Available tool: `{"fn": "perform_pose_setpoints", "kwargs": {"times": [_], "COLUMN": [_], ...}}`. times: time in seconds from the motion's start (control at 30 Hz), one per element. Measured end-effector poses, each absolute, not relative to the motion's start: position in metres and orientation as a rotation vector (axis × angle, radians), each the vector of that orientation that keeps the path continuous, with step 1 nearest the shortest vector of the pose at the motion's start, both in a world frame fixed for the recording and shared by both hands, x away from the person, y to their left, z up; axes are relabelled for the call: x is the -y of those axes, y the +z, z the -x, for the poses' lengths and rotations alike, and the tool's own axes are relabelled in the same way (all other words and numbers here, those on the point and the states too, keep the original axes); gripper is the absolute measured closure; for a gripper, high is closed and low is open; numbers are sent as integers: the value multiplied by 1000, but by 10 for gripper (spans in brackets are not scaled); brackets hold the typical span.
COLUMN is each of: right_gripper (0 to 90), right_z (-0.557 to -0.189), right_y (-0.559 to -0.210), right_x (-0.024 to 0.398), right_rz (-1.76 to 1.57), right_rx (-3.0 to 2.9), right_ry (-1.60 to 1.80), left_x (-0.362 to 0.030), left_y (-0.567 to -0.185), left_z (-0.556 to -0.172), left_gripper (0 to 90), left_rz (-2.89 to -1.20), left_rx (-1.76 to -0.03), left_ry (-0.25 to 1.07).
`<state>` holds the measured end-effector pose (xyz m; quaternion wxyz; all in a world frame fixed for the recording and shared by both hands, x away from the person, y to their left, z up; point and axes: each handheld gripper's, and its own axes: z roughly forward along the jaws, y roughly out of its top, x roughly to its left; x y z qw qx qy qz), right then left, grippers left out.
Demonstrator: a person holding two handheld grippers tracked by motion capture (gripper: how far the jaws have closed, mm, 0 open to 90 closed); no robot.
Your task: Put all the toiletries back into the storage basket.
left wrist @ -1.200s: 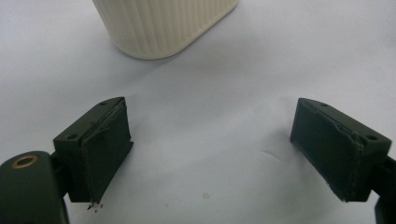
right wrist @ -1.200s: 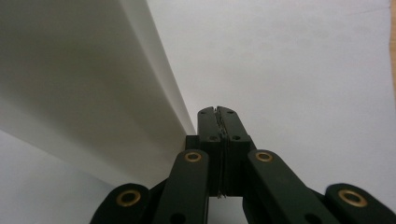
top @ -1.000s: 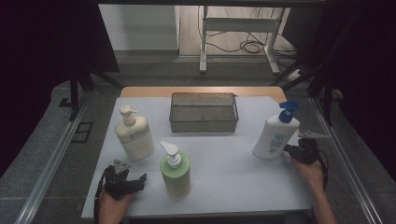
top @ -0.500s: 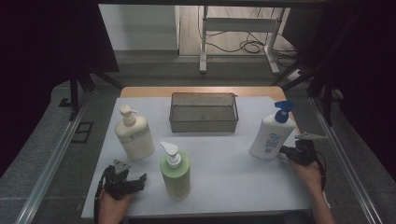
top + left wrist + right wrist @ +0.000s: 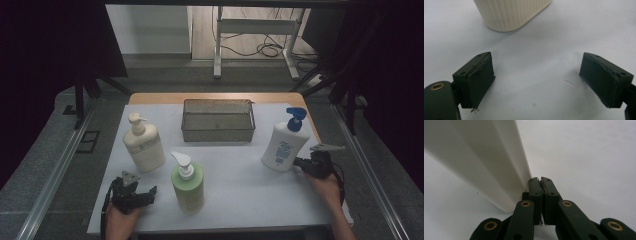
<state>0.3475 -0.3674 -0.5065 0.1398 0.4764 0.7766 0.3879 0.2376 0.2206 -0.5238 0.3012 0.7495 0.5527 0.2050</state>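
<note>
Ok, white bottle [image 5: 285,147] has shifted left vs 1s back; R gripper [image 5: 540,182], jaws pressed together, is nudging its base toward mesh basket [image 5: 218,120]. L gripper [image 5: 536,82] idle, spread.

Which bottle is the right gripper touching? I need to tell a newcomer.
Start at the metal wire basket at the table's far middle, then look right and nearer. There stands the white plastic pump bottle, alone in having a blue pump head.
</note>
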Motion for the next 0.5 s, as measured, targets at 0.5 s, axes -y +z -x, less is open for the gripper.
{"fn": "perform_pose_setpoints", "kwargs": {"times": [0.5], "right_gripper": [863], "right_z": [-339], "right_y": [-508], "right_x": [359], "right_rz": [-1343], "right_rx": [-2281], "right_ry": [1132], "left_x": [-221], "left_y": [-524], "left_z": [-238], "left_gripper": [119], "left_rz": [-1989], "left_rx": [-1466], "left_ry": [543]}}
